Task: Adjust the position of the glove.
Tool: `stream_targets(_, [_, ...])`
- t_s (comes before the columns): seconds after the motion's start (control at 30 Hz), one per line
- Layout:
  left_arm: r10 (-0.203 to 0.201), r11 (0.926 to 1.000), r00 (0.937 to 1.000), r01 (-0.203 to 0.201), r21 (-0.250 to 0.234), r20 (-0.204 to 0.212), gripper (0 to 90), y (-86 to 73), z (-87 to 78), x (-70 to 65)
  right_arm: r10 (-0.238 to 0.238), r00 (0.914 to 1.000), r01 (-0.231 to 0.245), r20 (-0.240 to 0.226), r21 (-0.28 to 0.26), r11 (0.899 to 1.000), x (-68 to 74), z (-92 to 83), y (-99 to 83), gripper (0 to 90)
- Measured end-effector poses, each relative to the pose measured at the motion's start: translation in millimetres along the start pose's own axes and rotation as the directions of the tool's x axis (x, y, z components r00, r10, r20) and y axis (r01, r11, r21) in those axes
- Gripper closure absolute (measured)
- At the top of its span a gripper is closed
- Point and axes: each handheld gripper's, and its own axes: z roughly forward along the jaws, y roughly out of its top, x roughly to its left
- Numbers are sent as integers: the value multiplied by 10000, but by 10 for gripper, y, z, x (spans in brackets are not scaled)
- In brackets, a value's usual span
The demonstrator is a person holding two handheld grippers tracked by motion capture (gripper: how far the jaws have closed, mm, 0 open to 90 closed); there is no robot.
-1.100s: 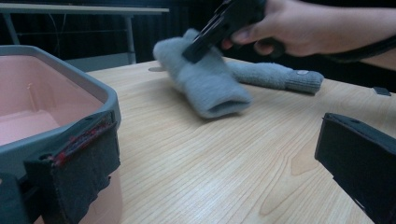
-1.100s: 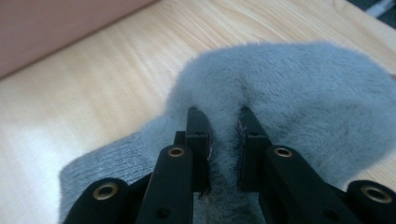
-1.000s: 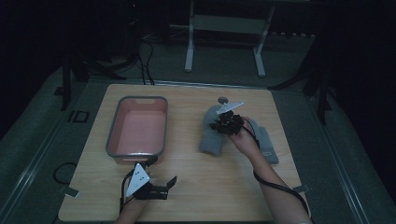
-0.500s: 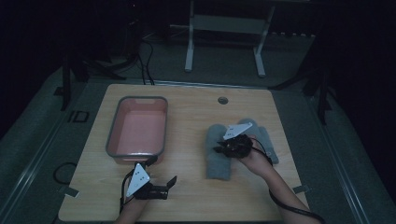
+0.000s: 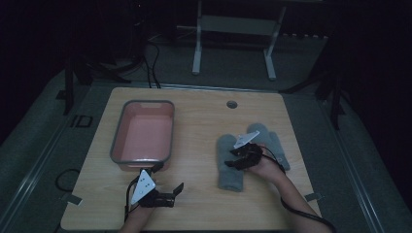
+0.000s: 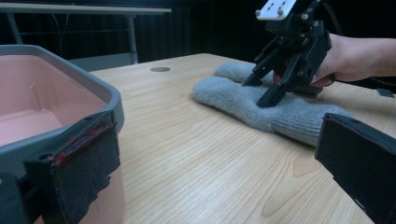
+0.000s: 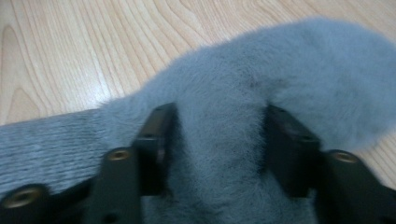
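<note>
Right gripper (image 5: 232,158) just spreading, jaws astride the grey mitten (image 5: 228,162) lying lengthwise toward the desk's near edge — pinching nothing yet.

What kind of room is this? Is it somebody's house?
Probably not a house; it looks like a dim lab or recording room. A plain wooden table stands on grey floor mats with cables trailing behind and a metal stand at the back. On the table lie grey mittens and a pink tub.
</note>
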Motion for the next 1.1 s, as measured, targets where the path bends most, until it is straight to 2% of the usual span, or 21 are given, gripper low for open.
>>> stream_targets(0.1, [9, 10000, 10000, -9, 3, -1, 2, 0, 0, -1, -40, 9993, 45, -381, 110, 9999, -74, 12, -7, 330])
stream_targets(0.23, [-18, 10000, 10000, 18, -20, 11, 2, -1, 0, 1, 166, 9988, -158, -463, 179, 9997, -116, 22, -15, 293])
stream_targets(0.37, [-5, 10000, 10000, 5, -11, 18, 2, 0, -1, 1, 667, 9977, -667, -124, -28, 9978, -81, -46, -16, 287])
stream_targets(0.47, [0, 10000, 10000, 0, -5, 17, 2, 0, -1, 0, 1035, 9944, -1026, 225, -399, 9939, -60, -154, -13, 290])
stream_targets(0.5, [0, 10000, 10000, 0, -7, 7, 2, 0, -2, 0, 1171, 9922, -1146, 427, -566, 9918, -57, -206, -13, 292])
stream_targets(0.6, [1, 10000, 10000, -1, -1, 13, 2, 0, -1, -1, 1891, 9782, -1788, 859, -1147, 9772, -70, -391, -26, 320])
stream_targets(0.63, [4, 10000, 10000, -4, 2, 15, 2, 0, 0, -1, 2217, 9690, -2061, 1089, -1380, 9687, -71, -454, -33, 323])
stream_targets(0.77, [10, 10000, 10000, -10, 0, 10, 2, 0, 0, -4, 2801, 9453, -2444, 1672, -2060, 9476, -92, -701, -108, 356])
stream_targets(0.83, [13, 10000, 10000, -13, -12, -6, 2, 0, 1, -5, 3109, 9264, -2627, 2126, -2266, 9379, -116, -809, -163, 357])
stream_targets(0.87, [21, 10000, 10000, -21, -1, -12, 2, 0, 0, -4, 3319, 9182, -2818, 2161, -2322, 9309, -137, -855, -195, 383])
stream_targets(0.9, [9, 10000, 10000, -9, -9, -19, 2, 0, 1, -6, 3582, 9037, -3038, 2345, -2383, 9224, -163, -897, -232, 417])
stream_targets(1.0, [9, 10000, 10000, -9, -2, -18, 2, 0, 1, -5, 4523, 8452, -3818, 2847, -2706, 8837, -262, -989, -372, 446])
stream_targets(1.07, [4, 10000, 10000, -4, 9, -10, 2, 0, -1, -2, 5011, 8106, -4267, 3030, -2804, 8598, -329, -1014, -474, 481])
stream_targets(1.1, [-5, 10000, 10000, 5, 10, -13, 2, 0, -1, -1, 5127, 7969, -4353, 3194, -2849, 8540, -357, -1015, -520, 479])
